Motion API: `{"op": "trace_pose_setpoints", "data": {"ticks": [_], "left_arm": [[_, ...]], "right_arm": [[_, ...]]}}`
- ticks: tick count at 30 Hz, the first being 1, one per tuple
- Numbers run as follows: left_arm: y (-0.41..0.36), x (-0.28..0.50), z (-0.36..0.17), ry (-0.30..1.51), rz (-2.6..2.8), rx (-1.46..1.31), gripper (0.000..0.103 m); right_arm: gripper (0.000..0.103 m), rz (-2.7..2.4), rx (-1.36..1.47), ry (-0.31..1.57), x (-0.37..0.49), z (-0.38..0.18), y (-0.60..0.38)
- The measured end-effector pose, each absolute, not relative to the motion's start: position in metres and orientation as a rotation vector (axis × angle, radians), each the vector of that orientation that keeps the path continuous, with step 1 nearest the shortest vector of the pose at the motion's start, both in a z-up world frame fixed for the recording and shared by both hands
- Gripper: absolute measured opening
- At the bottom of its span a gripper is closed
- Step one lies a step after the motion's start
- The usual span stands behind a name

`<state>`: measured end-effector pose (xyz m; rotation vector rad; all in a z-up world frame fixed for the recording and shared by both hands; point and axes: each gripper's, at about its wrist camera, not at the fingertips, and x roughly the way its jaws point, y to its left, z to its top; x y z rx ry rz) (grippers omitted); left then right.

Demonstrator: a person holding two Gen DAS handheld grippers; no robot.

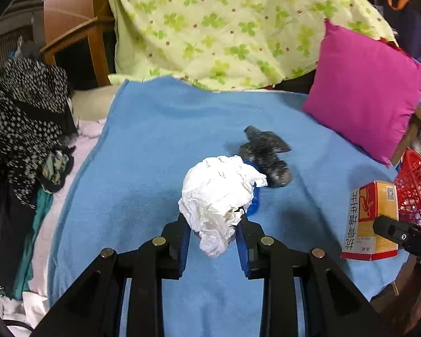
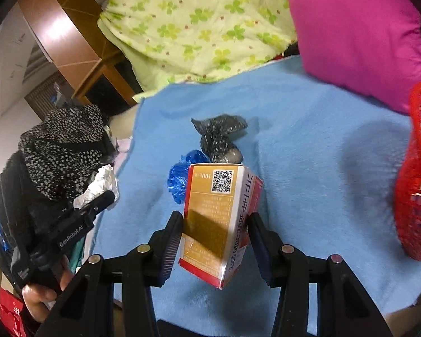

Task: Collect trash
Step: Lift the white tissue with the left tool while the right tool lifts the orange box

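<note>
Both our jaws are clamped on trash: our left gripper [image 1: 214, 219] squeezes a crumpled white paper wad [image 1: 220, 196] between its fingers, while our right gripper [image 2: 214, 233] pinches an orange-and-red carton [image 2: 219, 224] by its two sides, tilted above the blue blanket [image 2: 308, 146]. Just past the carton we see a blue plastic scrap [image 2: 179, 181] and a black speckled bag [image 2: 220, 134] lying on the blanket, touching each other, with a red mesh basket [image 2: 415, 182] at the blanket's right edge. Farther back, a magenta pillow [image 2: 356, 31] rests near a green clover-print quilt [image 2: 199, 22], and dark spotted clothing [image 2: 61, 146] is piled at the left.
</note>
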<state>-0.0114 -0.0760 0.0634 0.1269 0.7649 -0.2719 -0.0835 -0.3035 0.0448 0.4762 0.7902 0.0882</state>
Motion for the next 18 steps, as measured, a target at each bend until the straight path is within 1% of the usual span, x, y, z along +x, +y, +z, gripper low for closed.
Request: {"op": "trace_pose_setpoints", "data": {"ticks": [4,9,13,18], "left_arm": [[-0.086,-0.042,0.071,0.73,-0.286,0.154,0.032],[-0.096,-0.066,0.065,0.748,-0.321,0.163,0.032],[-0.094,-0.064,0.046,0.811,-0.326,0.145,0.032],[-0.091,-0.046,0.01,0.913,-0.292,0.158,0.032]], "right_arm": [[0.051,0.088,0.478,0.762,-0.107,0.056,-0.306],[0.051,0.093,0.487,0.759,-0.125,0.052,-0.304],[0.051,0.111,0.515,0.775,-0.128,0.037,-0.302],[0.051,0.114,0.549,0.844,-0.114,0.005,-0.301]]}}
